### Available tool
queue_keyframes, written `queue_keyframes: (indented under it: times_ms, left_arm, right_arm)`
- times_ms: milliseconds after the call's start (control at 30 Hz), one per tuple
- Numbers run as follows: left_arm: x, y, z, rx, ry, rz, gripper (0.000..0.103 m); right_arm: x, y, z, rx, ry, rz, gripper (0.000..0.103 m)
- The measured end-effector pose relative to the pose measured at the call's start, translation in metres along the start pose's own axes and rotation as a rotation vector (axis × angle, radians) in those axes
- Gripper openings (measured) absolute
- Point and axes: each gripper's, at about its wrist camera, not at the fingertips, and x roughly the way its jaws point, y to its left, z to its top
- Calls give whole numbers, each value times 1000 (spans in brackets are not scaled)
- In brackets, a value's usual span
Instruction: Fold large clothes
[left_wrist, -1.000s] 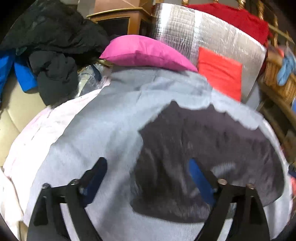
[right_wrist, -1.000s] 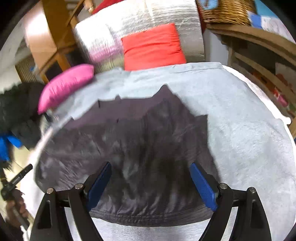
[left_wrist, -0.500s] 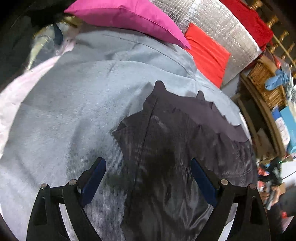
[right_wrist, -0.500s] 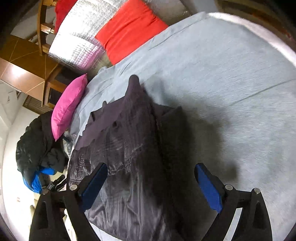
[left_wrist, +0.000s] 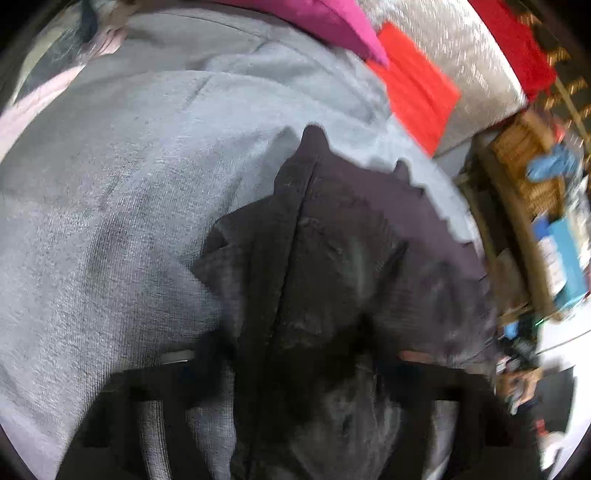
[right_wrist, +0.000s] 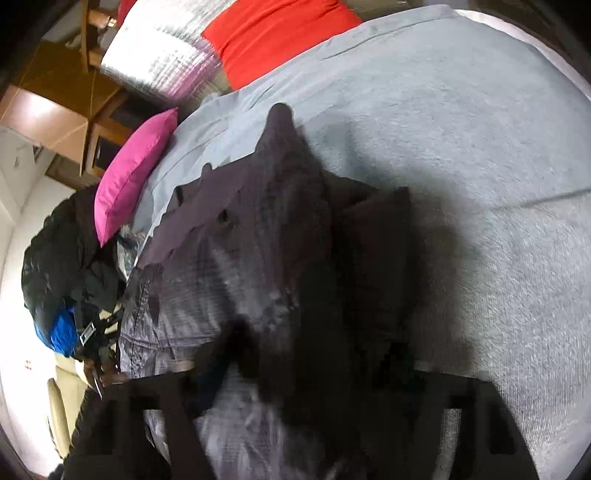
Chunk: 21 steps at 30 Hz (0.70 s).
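A large dark purple-grey garment lies spread on the grey blanket of a bed. In the left wrist view my left gripper is low over the garment's near edge, and the dark cloth bunches up between its fingers. In the right wrist view my right gripper is likewise down at the garment, with cloth rising between its fingers. Both views are blurred and the finger pads are hidden by cloth, so the jaw gaps do not show clearly.
A pink pillow, a red cushion and a silver padded cover lie at the head of the bed. A heap of black and blue clothes sits beside the bed. Wooden shelves with a basket stand at the right.
Both grippers have dropped down onto the garment's near edge. The blue pads, wide apart earlier, are now buried in dark cloth, which has bunched up between the fingers.
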Motion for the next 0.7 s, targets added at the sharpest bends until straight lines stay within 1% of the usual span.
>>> queue_keyframes:
  times_ms: [33,67,100,133,167,200,267,333,433,467,567,633,700]
  left_arm:
    - [2,-4,0,13,1,-3,40]
    - [3,-8,1,16,6,-12,30]
    - [2,-12,1,22,-3,1,27]
    - [0,-18,1,36,-13,23,23]
    - [-3,-25,1,55,-24,50,20]
    - [-6,-31,1,73,-34,70,19]
    - [-21,-49,2,106,-73,101,16]
    - [-40,-65,3,131,-119,103,15]
    - [-74,-98,8,196,-190,113,15]
    - [-90,-113,8,217,-226,114,15]
    - [-125,-141,3,263,-305,100,15]
    - [-149,-153,-5,281,-359,76,15]
    - [-160,-155,-15,284,-390,44,15]
  right_arm:
    - [2,2,1,-5,7,-5,52]
    - [4,4,1,-10,12,-7,43]
    - [4,7,2,-16,10,-14,37]
    - [2,12,2,-25,5,-26,32]
    - [1,17,3,-37,0,-36,25]
    - [-3,25,3,-54,-5,-49,22]
    - [-16,39,5,-89,-19,-63,20]
    - [-34,61,9,-141,-39,-68,18]
    - [-63,102,15,-231,-82,-90,17]
    - [-73,115,17,-255,-99,-99,17]
    - [-117,152,19,-318,-184,-98,16]
    - [-146,163,12,-348,-232,-93,16]
    - [-169,161,0,-352,-269,-98,16]
